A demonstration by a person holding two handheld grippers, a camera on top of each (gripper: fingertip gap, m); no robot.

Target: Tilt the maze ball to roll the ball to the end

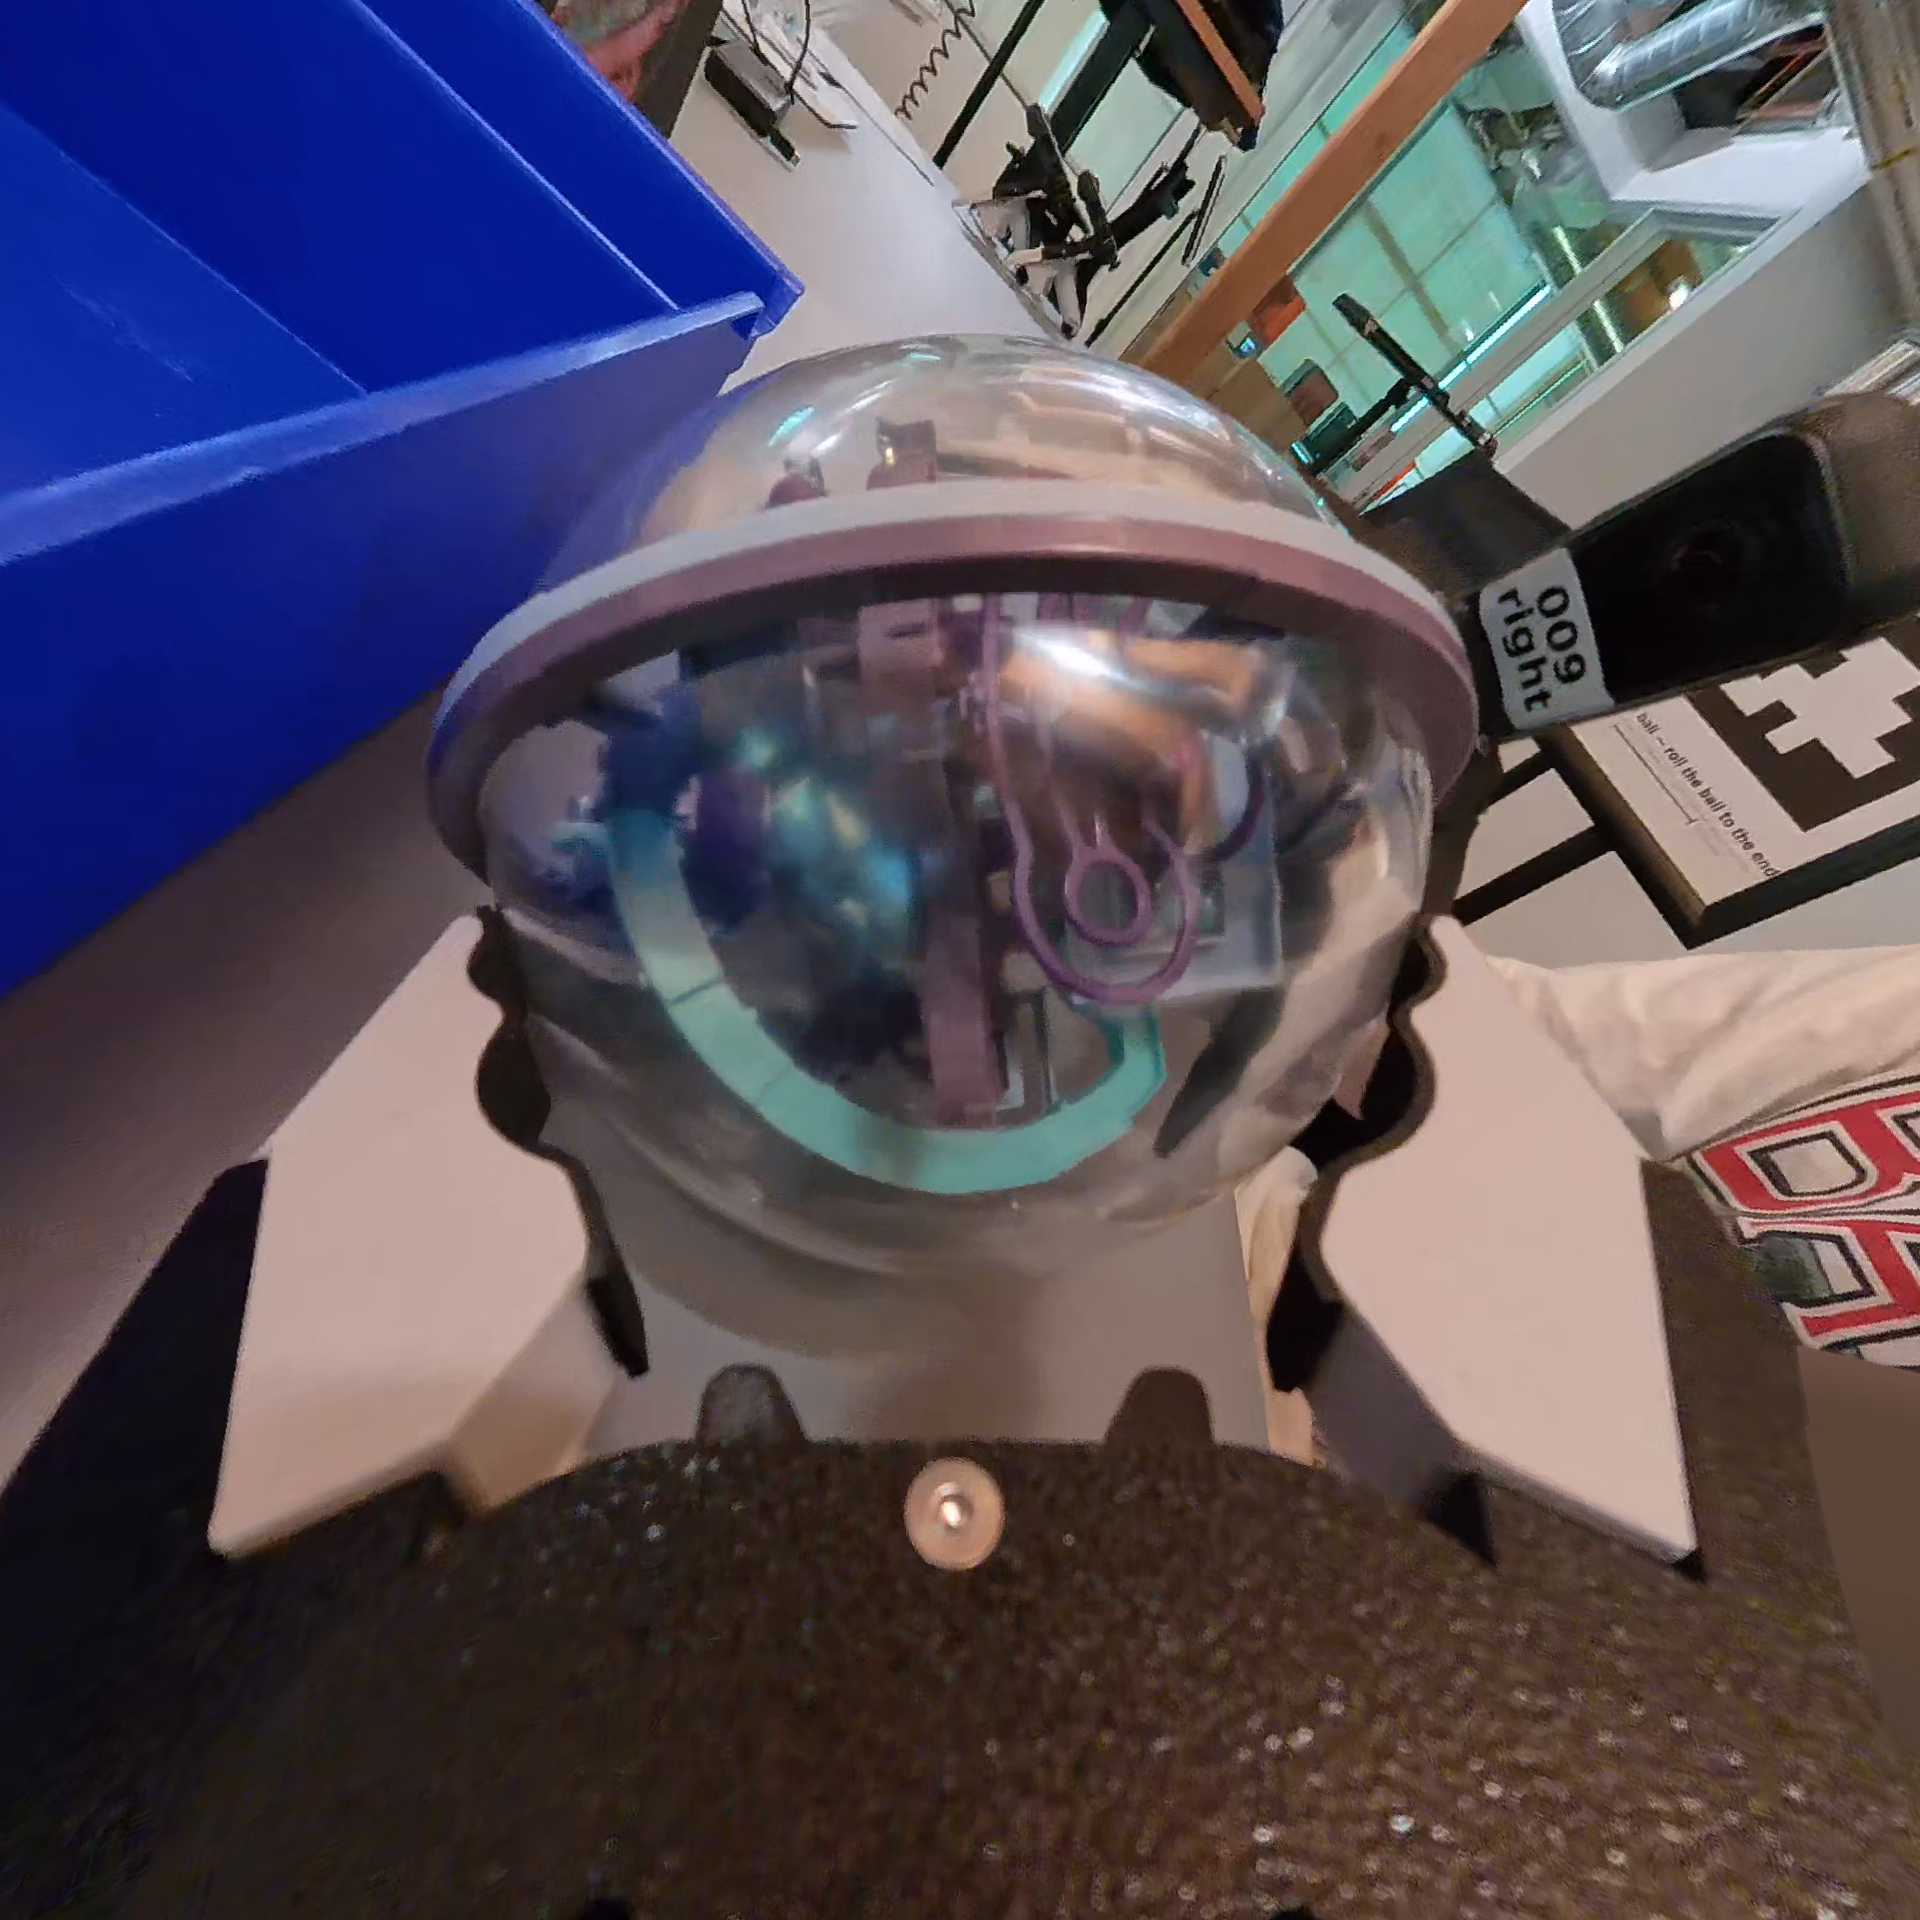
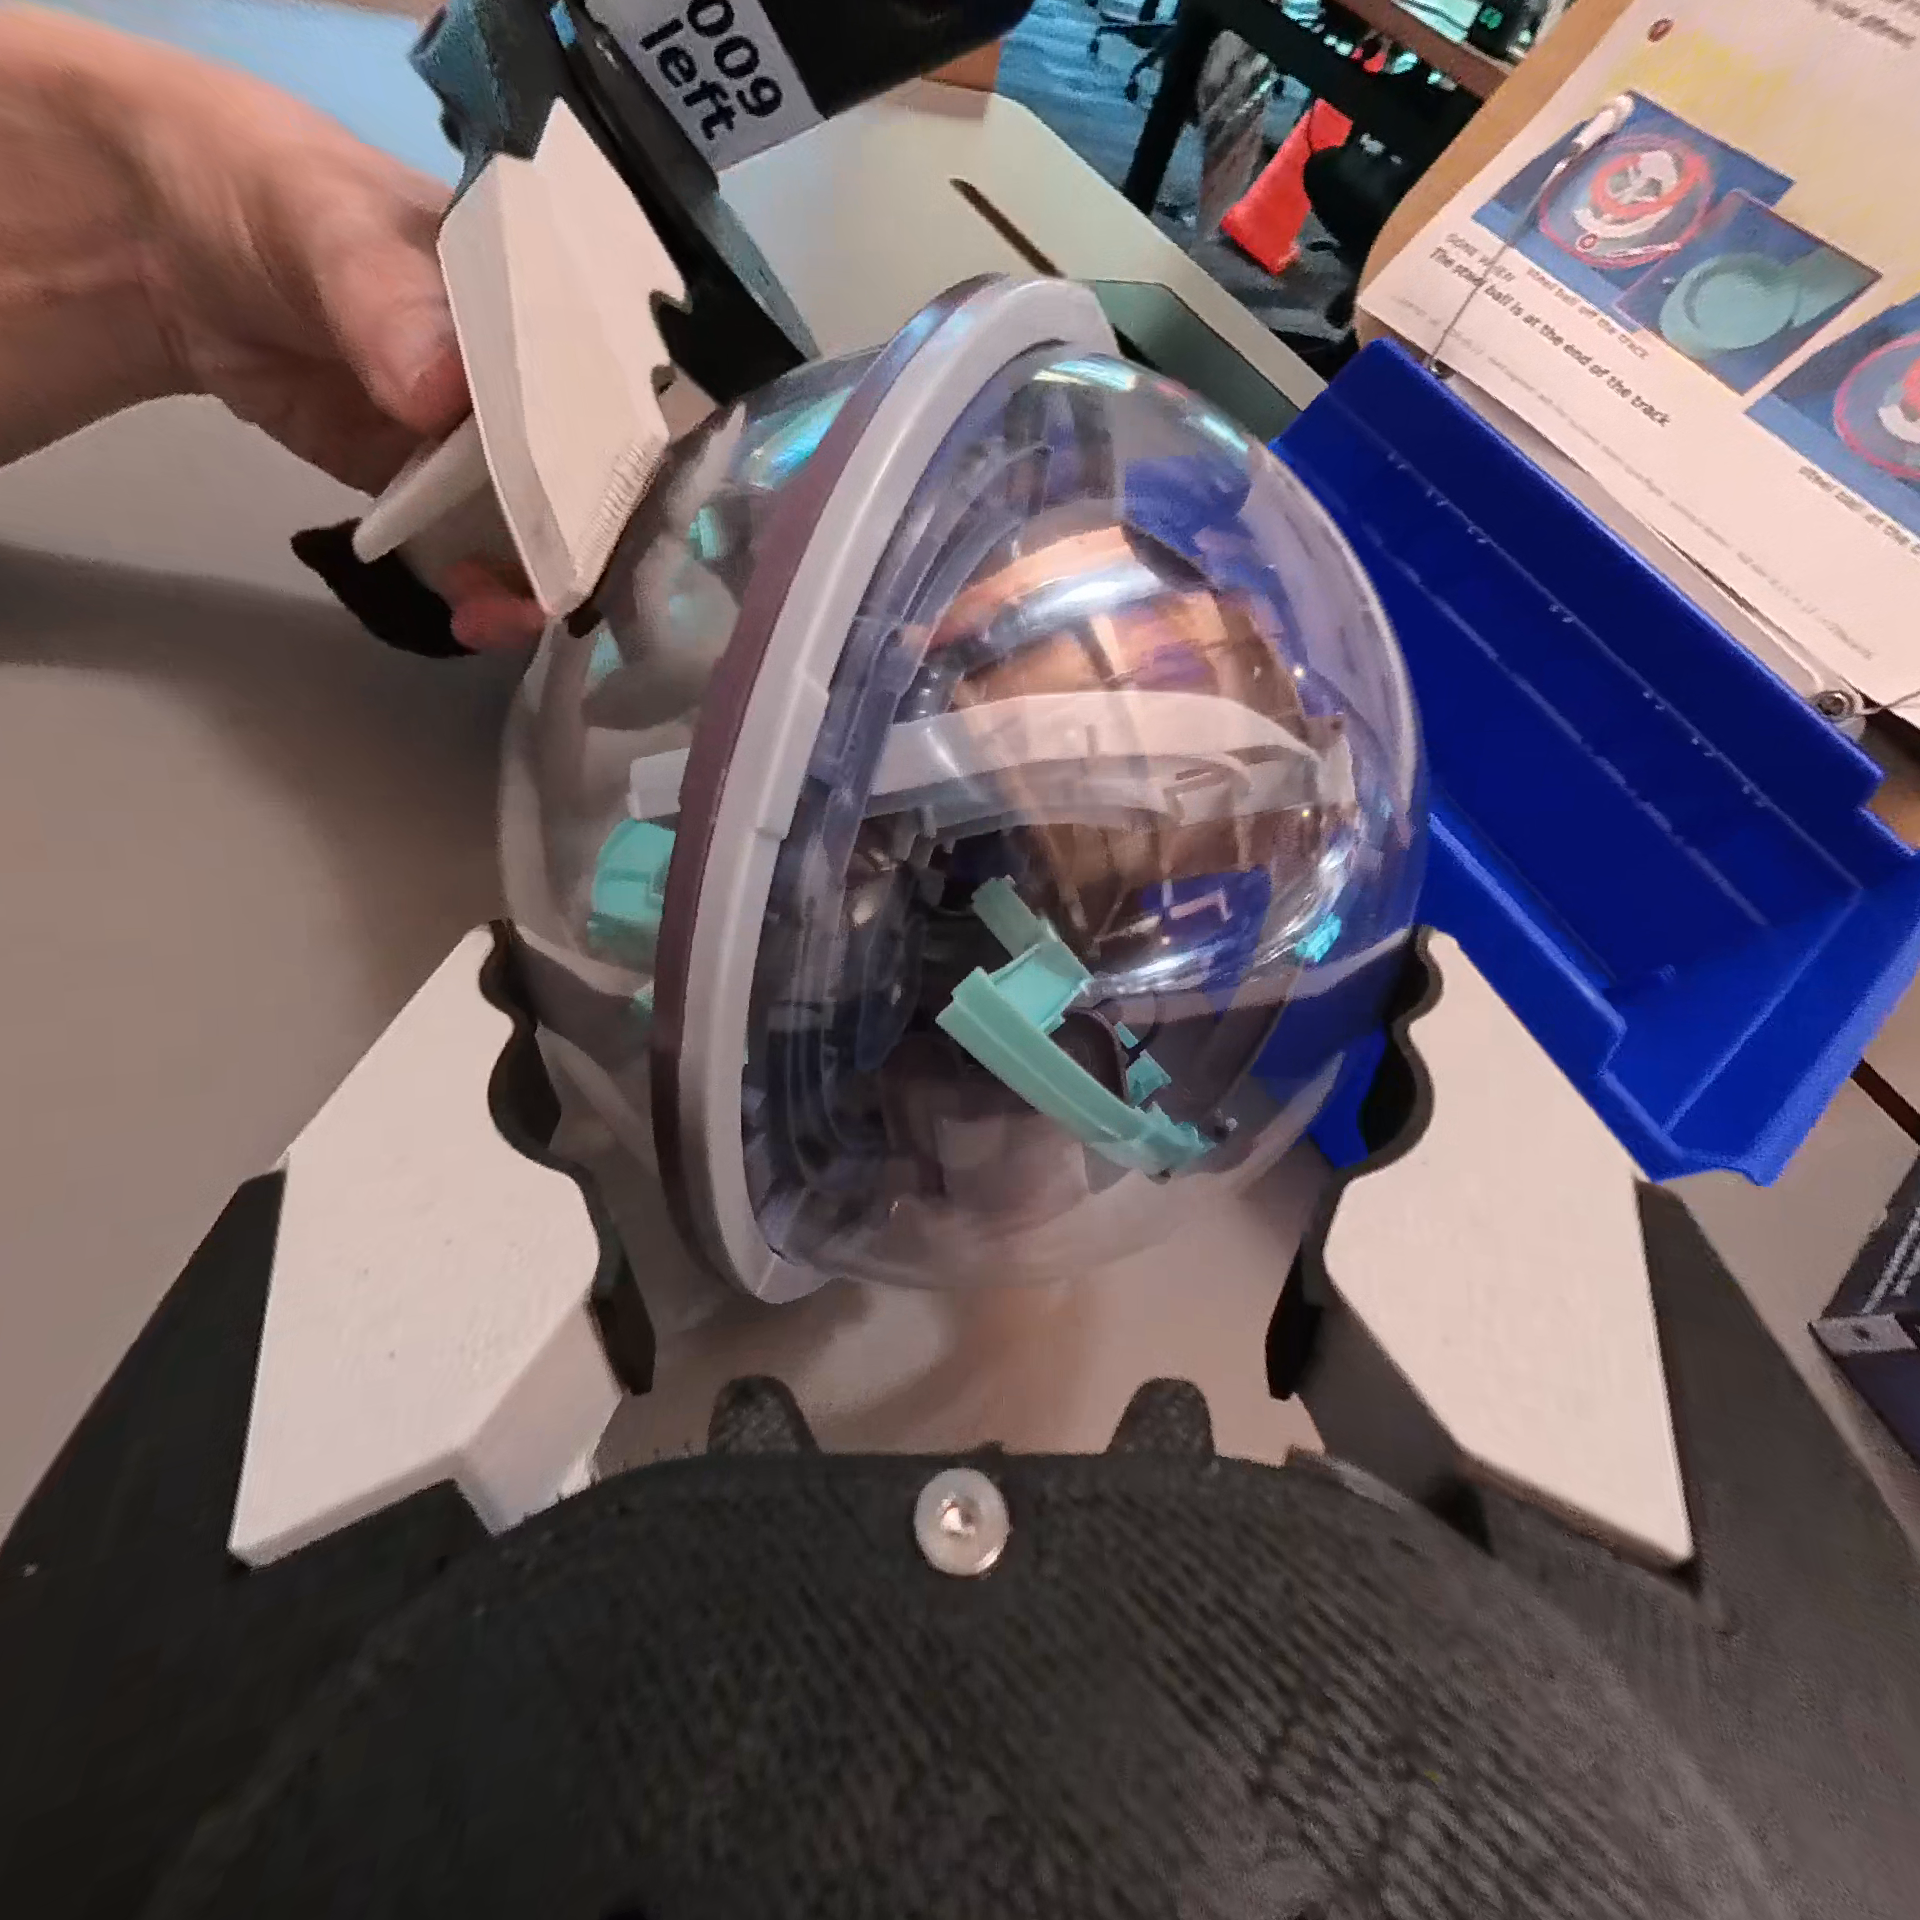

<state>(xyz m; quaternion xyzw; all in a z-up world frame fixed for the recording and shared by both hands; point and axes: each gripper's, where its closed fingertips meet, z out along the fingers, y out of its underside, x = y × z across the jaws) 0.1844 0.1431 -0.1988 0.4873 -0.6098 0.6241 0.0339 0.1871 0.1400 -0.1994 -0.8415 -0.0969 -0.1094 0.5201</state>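
The maze ball [image 1: 935,831] is a clear sphere with a grey ring around its middle and teal, purple and white tracks inside. In the left wrist view it sits between my left gripper's [image 1: 951,1039] two white fingers, whose dark pads press on both of its sides. In the right wrist view the maze ball [image 2: 987,779] is tilted, with the ring running steeply. My right gripper [image 2: 951,1039] grips its sides in the same way. One left finger [image 2: 551,416] lies against the ball's upper left there. I cannot make out the small ball inside.
A blue bin [image 1: 312,416] stands close behind the ball, and it also shows in the right wrist view [image 2: 1662,831]. A printed sheet [image 2: 1714,260] lies beyond it. A hand [image 2: 208,260] holds the left gripper. A white cloth with red print [image 1: 1766,1195] and a marker card [image 1: 1818,748] lie at the right.
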